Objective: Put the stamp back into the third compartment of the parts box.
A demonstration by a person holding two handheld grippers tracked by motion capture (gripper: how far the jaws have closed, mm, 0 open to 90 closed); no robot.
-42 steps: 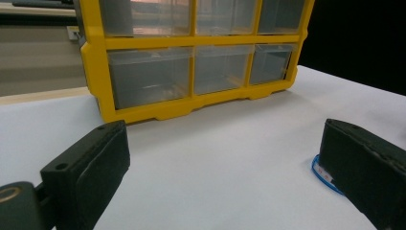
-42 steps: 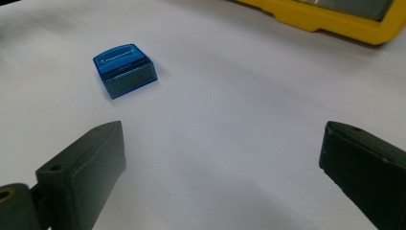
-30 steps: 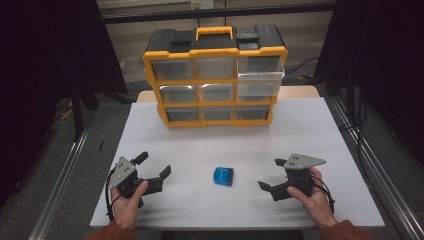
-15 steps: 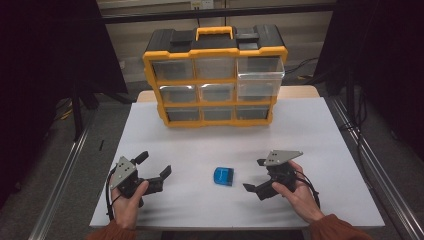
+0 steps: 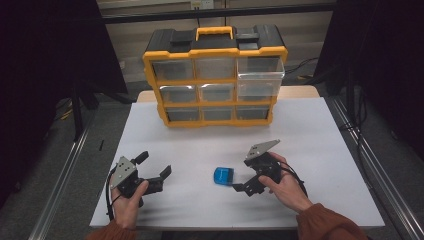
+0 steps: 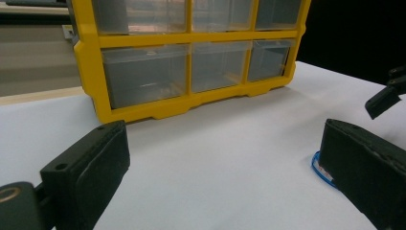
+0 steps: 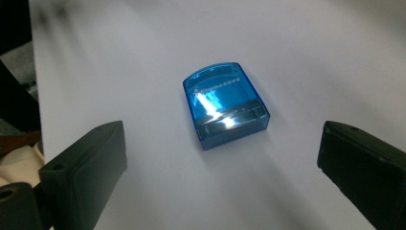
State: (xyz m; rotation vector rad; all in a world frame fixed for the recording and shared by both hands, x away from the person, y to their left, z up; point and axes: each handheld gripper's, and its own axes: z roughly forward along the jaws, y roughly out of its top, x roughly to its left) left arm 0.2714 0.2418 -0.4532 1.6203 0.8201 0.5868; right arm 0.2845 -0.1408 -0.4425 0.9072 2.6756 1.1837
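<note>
While the right tongs hang spread beside it, the blue box lies flat on the white tabletop.
Right gripper view: the box sits between the 2 black jaws, touching neither. Left tongs also gape, holding nothing, well left of the box; the yellow drawer organizer stands at the tabletop's far edge.
</note>
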